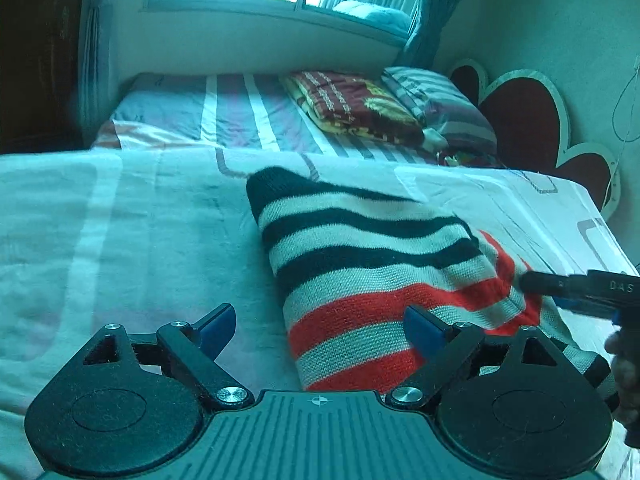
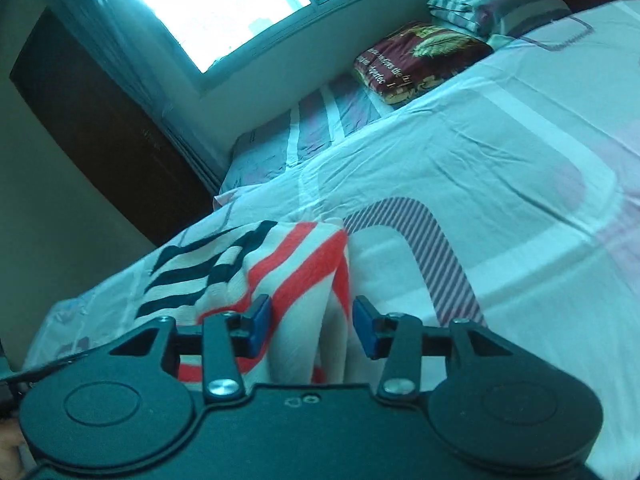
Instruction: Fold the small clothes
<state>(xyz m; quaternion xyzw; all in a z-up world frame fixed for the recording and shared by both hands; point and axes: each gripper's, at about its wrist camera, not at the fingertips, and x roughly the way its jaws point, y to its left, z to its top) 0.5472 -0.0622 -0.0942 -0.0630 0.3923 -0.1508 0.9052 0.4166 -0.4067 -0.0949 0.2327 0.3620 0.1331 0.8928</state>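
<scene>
A small knitted sweater (image 1: 372, 264) with black, white and red stripes lies folded on the bed. My left gripper (image 1: 320, 326) is open, its right pad over the sweater's near red-striped end, its left pad over bare sheet. My right gripper (image 2: 313, 326) is open with a fold of the sweater (image 2: 296, 280) between its blue pads, not clamped. In the left wrist view the right gripper's finger (image 1: 560, 284) reaches in from the right edge and touches the sweater's red hem.
The sweater lies on a pale patterned bedsheet (image 1: 140, 240). A folded maroon blanket (image 1: 356, 104) and a striped pillow (image 1: 440, 96) lie at the far end under the window. A heart-shaped headboard (image 1: 532, 120) stands at right. A dark wardrobe (image 2: 100, 128) stands at left.
</scene>
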